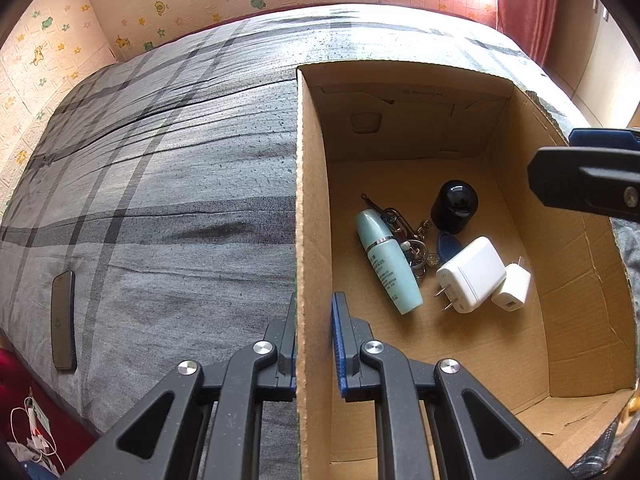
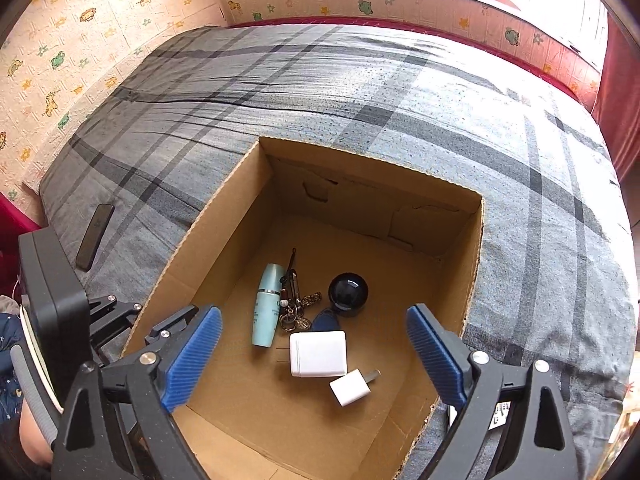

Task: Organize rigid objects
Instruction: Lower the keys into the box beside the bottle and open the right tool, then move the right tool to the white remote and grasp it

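While the left gripper (image 1: pixel 314 344) clenches its fingers on the left wall of the open brown cardboard box (image 1: pixel 308 200) on the grey plaid bed (image 1: pixel 160 160), the right gripper (image 2: pixel 314 354) hangs above it, fingers spread, grasping nothing. Inside lie a small white cube charger (image 2: pixel 351 389), a larger white plug adapter (image 2: pixel 319 353), a teal bottle (image 2: pixel 267 310), keys (image 2: pixel 294 300) and a black domed cap (image 2: pixel 348 294).

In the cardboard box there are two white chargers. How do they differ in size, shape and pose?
The big charger is clearly larger than the small charger. The big charger is a flat rectangle; the small charger looks closer to a cube. The big charger's prongs point left in the right wrist view; the small charger's point to the upper right. Both are white, lie on the floor of the box and sit close together.
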Tool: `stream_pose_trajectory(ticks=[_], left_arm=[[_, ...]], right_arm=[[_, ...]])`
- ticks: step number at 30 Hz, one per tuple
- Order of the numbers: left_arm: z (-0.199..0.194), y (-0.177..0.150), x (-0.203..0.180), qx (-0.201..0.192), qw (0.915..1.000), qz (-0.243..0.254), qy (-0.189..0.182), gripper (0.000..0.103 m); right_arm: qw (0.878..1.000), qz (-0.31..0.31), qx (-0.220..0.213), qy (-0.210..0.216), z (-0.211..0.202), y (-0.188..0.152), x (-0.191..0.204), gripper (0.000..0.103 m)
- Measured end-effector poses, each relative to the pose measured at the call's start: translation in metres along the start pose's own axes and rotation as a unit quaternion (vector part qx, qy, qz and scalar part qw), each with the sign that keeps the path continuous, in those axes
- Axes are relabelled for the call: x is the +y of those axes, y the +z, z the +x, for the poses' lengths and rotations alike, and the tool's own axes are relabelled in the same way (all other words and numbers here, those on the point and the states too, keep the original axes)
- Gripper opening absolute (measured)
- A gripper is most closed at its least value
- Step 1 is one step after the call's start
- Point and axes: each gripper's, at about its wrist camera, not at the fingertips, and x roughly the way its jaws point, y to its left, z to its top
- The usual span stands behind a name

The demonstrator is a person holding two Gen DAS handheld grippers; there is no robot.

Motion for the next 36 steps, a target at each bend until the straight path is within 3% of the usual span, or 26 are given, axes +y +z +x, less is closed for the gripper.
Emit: stream_pose_trajectory(ticks=[2,11,23,28,36], left_arm=[[0.0,0.0,0.0,0.0,1.0,0.0,0.0,0.014],[0.0,0.0,0.0,0.0,1.0,0.0,0.0,0.014],[0.0,0.0,0.0,0.0,1.0,0.0,0.0,0.014],[0.0,0.0,0.0,0.0,1.0,-0.001,0.0,0.014],[0.0,0.0,0.0,0.0,1.0,-0.001,0.0,0.014]], right_arm=[[1.0,0.001,-0.007,-0.001,-0.007,0.0,-0.003,0.103],[0.999,0.019,-0.032,-0.033,-0.039,-0.004,-0.032,0.103],[0.988,0.106,-0.052,-0.099,-0.075,-0.027,-0.104,0.103],[0.979,0.134,-0.056,-0.142,-0.077,-0.042,-0.13,0.103],[0.964,0.2,-0.031,-0.17,-0.051,-0.078,-0.168,0.103]])
